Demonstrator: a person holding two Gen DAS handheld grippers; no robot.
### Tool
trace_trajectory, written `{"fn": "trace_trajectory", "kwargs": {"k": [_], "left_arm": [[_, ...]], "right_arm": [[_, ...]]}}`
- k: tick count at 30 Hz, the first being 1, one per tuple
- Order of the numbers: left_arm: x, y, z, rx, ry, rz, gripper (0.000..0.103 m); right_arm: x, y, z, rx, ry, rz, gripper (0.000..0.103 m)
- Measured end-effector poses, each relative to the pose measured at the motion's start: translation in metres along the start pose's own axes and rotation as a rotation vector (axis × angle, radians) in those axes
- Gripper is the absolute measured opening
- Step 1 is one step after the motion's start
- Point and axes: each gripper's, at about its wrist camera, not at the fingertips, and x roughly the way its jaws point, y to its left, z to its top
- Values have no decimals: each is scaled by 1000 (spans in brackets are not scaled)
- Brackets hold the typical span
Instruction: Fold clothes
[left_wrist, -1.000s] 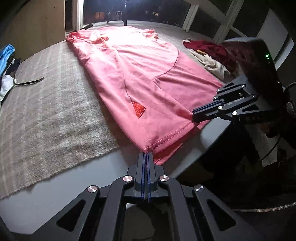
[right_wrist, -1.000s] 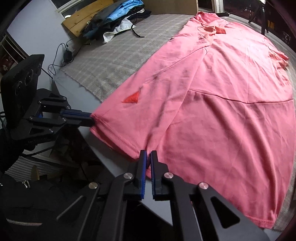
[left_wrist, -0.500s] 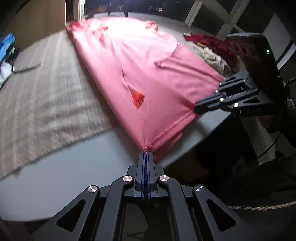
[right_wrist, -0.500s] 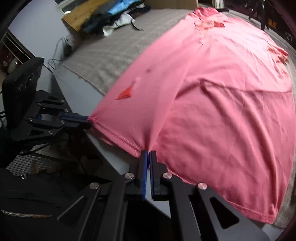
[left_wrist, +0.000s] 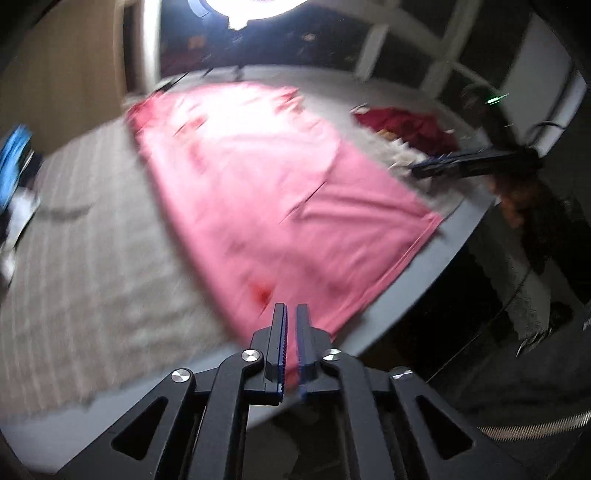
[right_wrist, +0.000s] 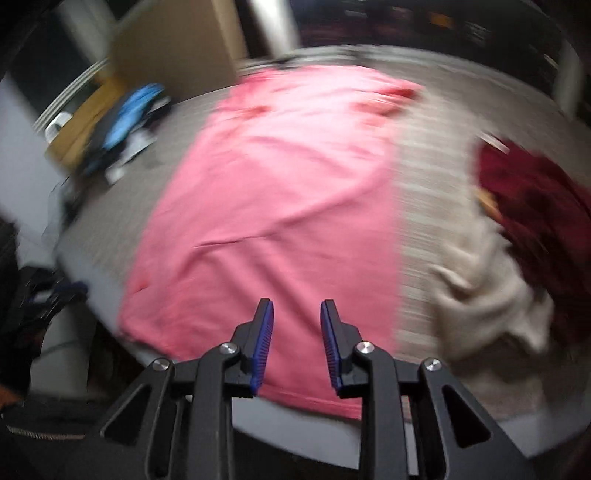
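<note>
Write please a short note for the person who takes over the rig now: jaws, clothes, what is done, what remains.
Left gripper: jaws just opened slightly, nothing pinched.
Right gripper: jaws just opened wider, empty.
Pink shirt: flat on the grey mat, hem at the near table edge, released.
Dark red garment and cream garment: heaped to the right, untouched.
Left: finish the shirt's folds, then the heap.

No legible text, label, brand, number or sign appears in either view. Both frames are motion-blurred. The small red patch (left_wrist: 261, 293) on the pink fabric garment (left_wrist: 280, 206) carries no readable characters. The green indicator light (left_wrist: 495, 99) at the upper right is a plain glow without lettering.
</note>
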Motion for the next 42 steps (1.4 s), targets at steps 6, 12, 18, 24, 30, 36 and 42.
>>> {"fn": "trace_trajectory", "kwargs": {"k": [6, 12, 18, 24, 30, 36, 42], "left_arm": [[71, -43, 46, 124, 64, -83, 10], [120, -82, 78, 196, 98, -121, 10], [148, -114, 105, 212, 89, -108, 27], [179, -146, 116, 285, 116, -68, 33], [197, -163, 118, 297, 138, -32, 34], [195, -151, 123, 212, 137, -58, 36], [201, -150, 125, 203, 165, -50, 36]], "right_arm": [[17, -52, -7, 99, 30, -23, 26], [-2, -63, 49, 72, -111, 6, 27], [-3, -84, 127, -2, -189, -4, 36], [47, -132, 216, 62, -198, 30, 36], [121, -165, 280, 124, -132, 85, 36], [167, -173, 315, 93, -106, 124, 42], [183, -179, 329, 57, -140, 161, 42]]}}
